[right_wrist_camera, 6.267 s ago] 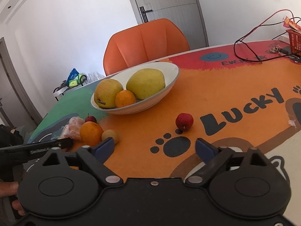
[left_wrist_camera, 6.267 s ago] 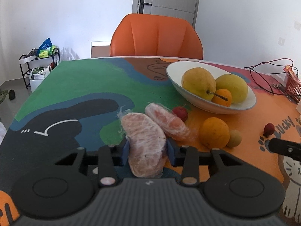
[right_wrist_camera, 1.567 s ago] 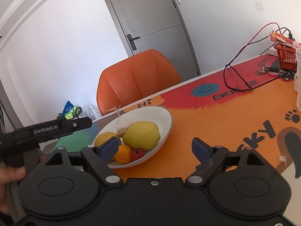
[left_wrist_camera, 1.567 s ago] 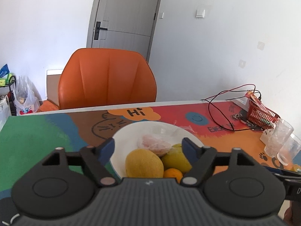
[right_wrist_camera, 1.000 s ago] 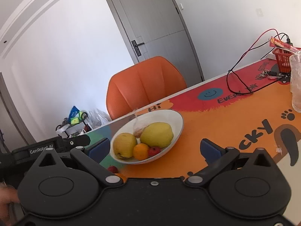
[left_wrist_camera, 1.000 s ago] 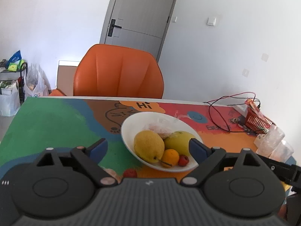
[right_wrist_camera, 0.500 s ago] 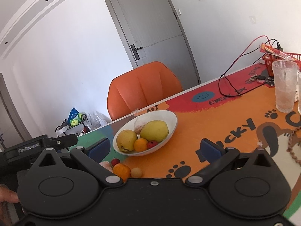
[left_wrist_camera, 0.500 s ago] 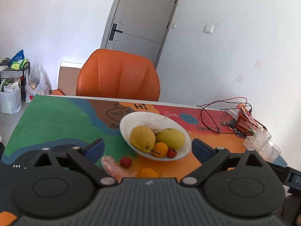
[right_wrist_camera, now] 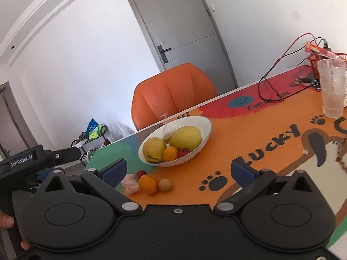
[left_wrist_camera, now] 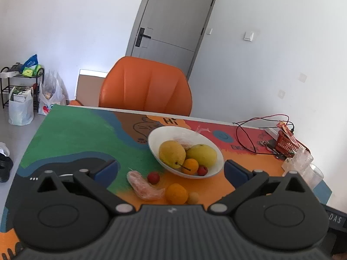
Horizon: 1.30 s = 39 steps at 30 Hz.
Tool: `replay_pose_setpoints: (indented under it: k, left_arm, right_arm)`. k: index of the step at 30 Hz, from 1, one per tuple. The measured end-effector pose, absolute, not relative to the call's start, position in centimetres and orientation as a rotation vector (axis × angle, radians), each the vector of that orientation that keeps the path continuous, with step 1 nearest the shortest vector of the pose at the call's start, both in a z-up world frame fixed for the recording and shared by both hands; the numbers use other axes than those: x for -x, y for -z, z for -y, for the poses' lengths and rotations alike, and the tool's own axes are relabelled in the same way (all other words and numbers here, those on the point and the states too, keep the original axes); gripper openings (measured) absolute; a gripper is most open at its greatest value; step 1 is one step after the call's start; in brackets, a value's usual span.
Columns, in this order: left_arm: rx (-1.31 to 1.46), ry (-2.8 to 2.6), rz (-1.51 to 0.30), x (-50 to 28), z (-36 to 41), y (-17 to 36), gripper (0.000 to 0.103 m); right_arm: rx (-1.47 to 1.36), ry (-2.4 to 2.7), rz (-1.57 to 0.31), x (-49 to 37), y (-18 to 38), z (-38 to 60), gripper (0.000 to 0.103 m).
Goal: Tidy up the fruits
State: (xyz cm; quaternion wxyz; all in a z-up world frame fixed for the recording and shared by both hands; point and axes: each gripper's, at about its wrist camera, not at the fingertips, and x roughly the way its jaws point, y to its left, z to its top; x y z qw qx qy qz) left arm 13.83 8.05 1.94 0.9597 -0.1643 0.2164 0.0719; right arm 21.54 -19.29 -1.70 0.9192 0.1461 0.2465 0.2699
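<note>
A white bowl [left_wrist_camera: 160,134] [right_wrist_camera: 203,121] on the table holds two yellow pears [left_wrist_camera: 172,153], a small orange, a small red fruit [left_wrist_camera: 202,170] and a wrapped peeled citrus piece [right_wrist_camera: 167,136]. In front of it on the table lie another wrapped peeled piece [left_wrist_camera: 142,186] [right_wrist_camera: 130,183], a red fruit [left_wrist_camera: 153,177], an orange [left_wrist_camera: 176,193] [right_wrist_camera: 148,183] and a small tan fruit [left_wrist_camera: 192,197] [right_wrist_camera: 165,184]. My left gripper [left_wrist_camera: 170,170] is open and empty, held back above these. My right gripper [right_wrist_camera: 177,171] is open and empty too.
An orange chair [left_wrist_camera: 145,88] stands behind the colourful table [left_wrist_camera: 71,134]. Clear glasses [right_wrist_camera: 331,88] [left_wrist_camera: 300,162], a red basket [left_wrist_camera: 286,143] and cables [left_wrist_camera: 253,130] sit at the table's right. Bags and a shelf [left_wrist_camera: 19,91] stand on the floor at left.
The left gripper put the wrapped peeled piece into the bowl and opened. A red fruit from the table now lies in the bowl. Both grippers have pulled back and away from the bowl.
</note>
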Motion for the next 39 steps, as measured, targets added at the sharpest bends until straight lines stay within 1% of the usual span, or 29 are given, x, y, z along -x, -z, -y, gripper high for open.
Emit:
replay_pose_setpoints:
  k: [13, 16, 19, 21, 23, 24, 27, 31, 32, 34, 39]
  left_arm:
    - [0.358, -0.184, -0.476, -14.7, -10.2, 0.7, 0.103]
    - [0.355, -0.185, -0.491, -15.5, -10.6, 1.3, 0.101]
    - [0.373, -0.193, -0.49, -16.1, -11.3, 1.9, 0.1]
    - [0.373, -0.21, -0.49, -16.6, -11.6, 2.3, 0.098]
    - [0.388, -0.228, -0.486, -16.9, -12.0, 2.8, 0.09]
    - [0.395, -0.239, -0.487, -17.1, -12.3, 3.1, 0.089]
    - [0.398, -0.261, -0.497, -17.6, -12.9, 3.8, 0.083]
    - [0.407, -0.275, -0.516, -18.5, -13.6, 4.5, 0.075]
    - [0.408, -0.278, -0.52, -18.6, -13.7, 4.7, 0.074]
    - [0.412, -0.279, -0.53, -19.0, -13.8, 5.1, 0.072]
    - [0.42, -0.272, -0.552, -19.9, -14.1, 5.9, 0.067]
  right_arm:
    - [-0.234, -0.624, -0.544, -22.9, 3.1, 16.0, 0.103]
    - [-0.227, -0.647, -0.555, -23.6, 3.5, 15.1, 0.101]
    - [-0.211, -0.674, -0.575, -24.4, 3.9, 14.0, 0.097]
    - [-0.196, -0.691, -0.58, -24.8, 4.1, 13.4, 0.096]
    - [-0.183, -0.71, -0.588, -25.2, 4.3, 12.7, 0.094]
    - [-0.18, -0.719, -0.591, -25.4, 4.4, 12.4, 0.091]
    - [-0.167, -0.745, -0.6, -26.1, 4.8, 11.5, 0.089]
    - [-0.16, -0.774, -0.616, -27.1, 5.3, 10.4, 0.083]
    - [-0.157, -0.777, -0.62, -27.3, 5.5, 10.1, 0.082]
    - [-0.15, -0.782, -0.63, -27.7, 5.8, 9.6, 0.077]
    - [-0.153, -0.793, -0.66, -28.7, 6.5, 8.5, 0.074]
